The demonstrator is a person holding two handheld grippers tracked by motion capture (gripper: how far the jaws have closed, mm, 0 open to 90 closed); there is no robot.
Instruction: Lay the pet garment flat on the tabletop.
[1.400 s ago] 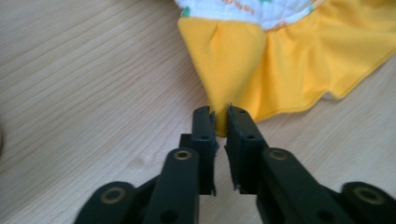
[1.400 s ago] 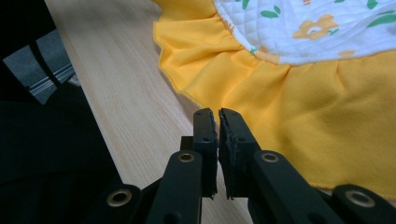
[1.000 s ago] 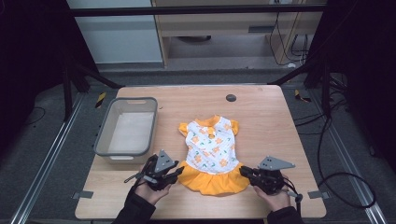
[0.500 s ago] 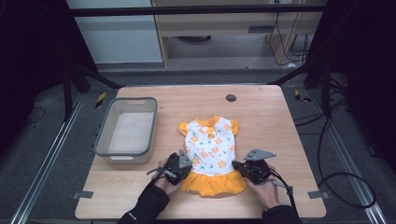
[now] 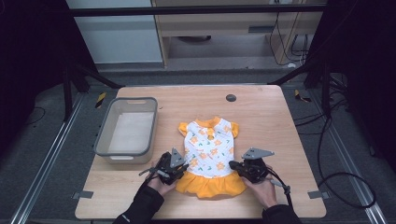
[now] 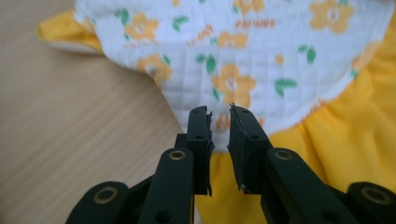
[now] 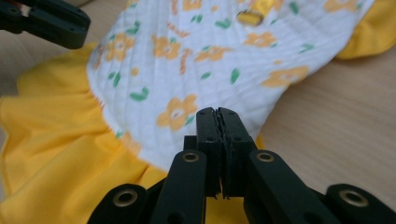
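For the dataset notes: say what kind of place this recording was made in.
Probably a lab or workshop recording station: a wooden table inside a dark metal frame, loose cables on the floor, and a small dress staged beside a grey bin.

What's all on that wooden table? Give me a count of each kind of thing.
Little dress: 1
Grey bin: 1
Hand-held grippers, left gripper and right gripper: 2
Small dark round disc: 1
Total: 5
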